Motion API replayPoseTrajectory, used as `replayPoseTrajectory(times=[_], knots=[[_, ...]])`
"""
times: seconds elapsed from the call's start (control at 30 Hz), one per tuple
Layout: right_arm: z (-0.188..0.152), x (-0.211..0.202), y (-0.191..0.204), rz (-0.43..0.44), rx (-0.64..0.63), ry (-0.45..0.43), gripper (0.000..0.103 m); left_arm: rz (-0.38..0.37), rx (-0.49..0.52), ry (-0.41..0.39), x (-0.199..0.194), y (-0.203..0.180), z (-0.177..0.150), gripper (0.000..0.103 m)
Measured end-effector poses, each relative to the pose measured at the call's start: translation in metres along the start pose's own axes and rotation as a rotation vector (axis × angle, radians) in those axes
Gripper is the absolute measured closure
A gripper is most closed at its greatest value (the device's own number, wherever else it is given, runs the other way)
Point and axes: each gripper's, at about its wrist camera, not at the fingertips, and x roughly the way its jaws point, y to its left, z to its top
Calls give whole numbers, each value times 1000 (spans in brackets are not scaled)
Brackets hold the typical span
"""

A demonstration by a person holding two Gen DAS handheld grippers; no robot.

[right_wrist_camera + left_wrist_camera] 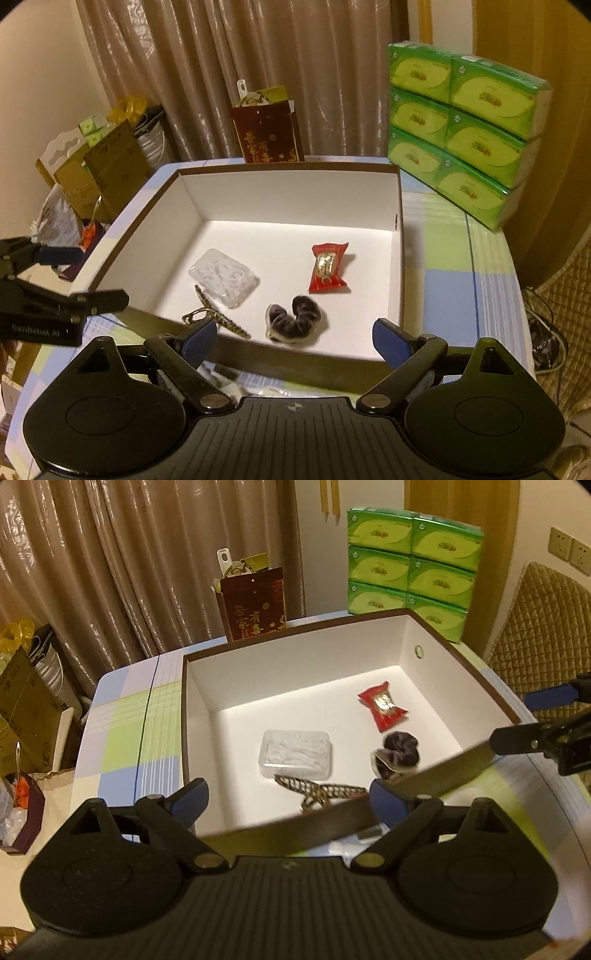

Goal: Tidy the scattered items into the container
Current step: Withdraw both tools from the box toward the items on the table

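Observation:
A brown-rimmed box with white walls stands on the checked tablecloth. Inside lie a clear plastic case, a red sweet wrapper, a dark scrunchie and a leopard-print hair clip. My left gripper hovers over the box's near wall, open with nothing between its fingers. My right gripper hangs over the near edge too, open and empty. Each gripper shows in the other's view, the right gripper and the left gripper.
Green tissue packs are stacked behind the box, with a dark red gift bag beside them. Small items lie on the cloth before the box. Cardboard boxes stand left, a quilted chair right.

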Motion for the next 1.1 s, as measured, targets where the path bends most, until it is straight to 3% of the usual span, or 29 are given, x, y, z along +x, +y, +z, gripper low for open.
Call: replayPoseTrajectory(times=[0.27, 0.63, 1.1], knots=[[-34, -25, 9, -4, 19, -4, 14, -7, -24, 22, -20, -7, -40, 14], [-96, -21, 17, 2, 63, 109, 14, -45, -40, 76, -25, -23, -92, 19], [-135, 2, 10, -12, 115, 185, 14, -96, 29, 100, -8, -43, -120, 28]])
